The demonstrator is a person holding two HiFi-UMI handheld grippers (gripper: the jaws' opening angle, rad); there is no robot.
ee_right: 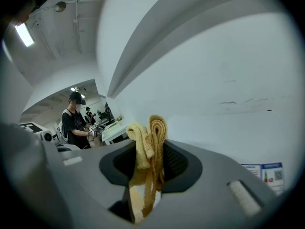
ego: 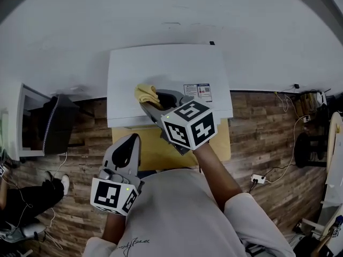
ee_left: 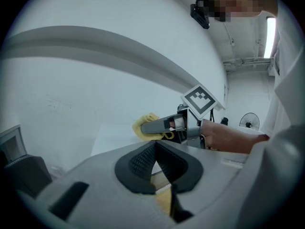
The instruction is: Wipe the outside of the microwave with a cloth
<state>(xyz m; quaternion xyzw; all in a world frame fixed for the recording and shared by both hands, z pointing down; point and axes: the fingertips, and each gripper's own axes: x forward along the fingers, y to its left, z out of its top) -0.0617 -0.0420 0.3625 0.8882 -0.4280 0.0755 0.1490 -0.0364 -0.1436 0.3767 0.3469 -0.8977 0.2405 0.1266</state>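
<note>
The white microwave [ego: 166, 74] stands below me, its flat top facing up, against a white wall. A yellow cloth [ego: 146, 94] lies bunched on the top's left middle, with my right gripper [ego: 153, 103] shut on it. In the right gripper view the cloth [ee_right: 148, 137] stands folded between the jaws of the gripper [ee_right: 151, 149], above the microwave top [ee_right: 228, 137]. My left gripper [ego: 132, 142] hangs lower, in front of the microwave and off it, jaws shut on nothing. The left gripper view looks over its jaws [ee_left: 156, 149] at the cloth [ee_left: 142, 124] and the right gripper [ee_left: 155, 126].
The microwave sits on a yellow table [ego: 155, 149] over wood flooring. A warning sticker [ego: 198, 92] is on the top's right part. A black and white unit [ego: 51, 123] stands left; a power strip [ego: 259, 178] lies right. Another person [ee_right: 75, 120] works far off.
</note>
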